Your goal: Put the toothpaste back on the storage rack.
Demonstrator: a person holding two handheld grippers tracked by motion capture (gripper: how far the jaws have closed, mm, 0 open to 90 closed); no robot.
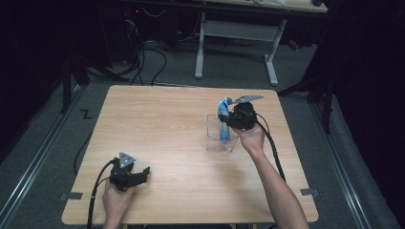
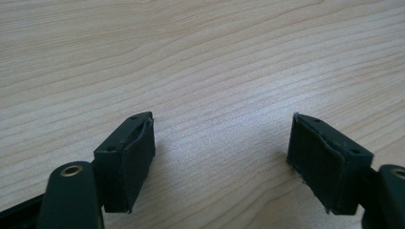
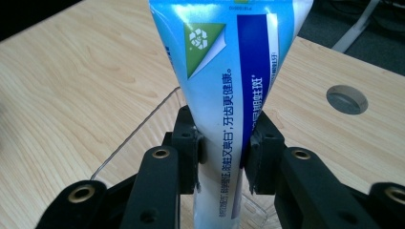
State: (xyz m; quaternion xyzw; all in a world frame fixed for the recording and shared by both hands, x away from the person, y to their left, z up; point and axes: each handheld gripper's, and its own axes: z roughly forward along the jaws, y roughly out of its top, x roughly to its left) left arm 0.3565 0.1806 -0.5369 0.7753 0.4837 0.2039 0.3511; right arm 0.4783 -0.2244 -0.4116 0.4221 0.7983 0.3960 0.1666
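While clamped by the right gripper (image 3: 223,152), toothpaste tube (image 3: 229,90) upright in clear container (image 1: 215,138)

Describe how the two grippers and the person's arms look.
Both the left gripper and the right gripper are black, each topped by a grey three-cornered plate and trailing a black cable. Their jaws carry flat black pads and brass-ringed holes. The forearms are bare, no sleeves in view.

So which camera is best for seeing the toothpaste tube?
The right gripper view: the toothpaste tube is close up there, printing readable, squeezed between the right gripper fingers. The high view shows it small, standing in the clear box. The left gripper view looks at bare table.
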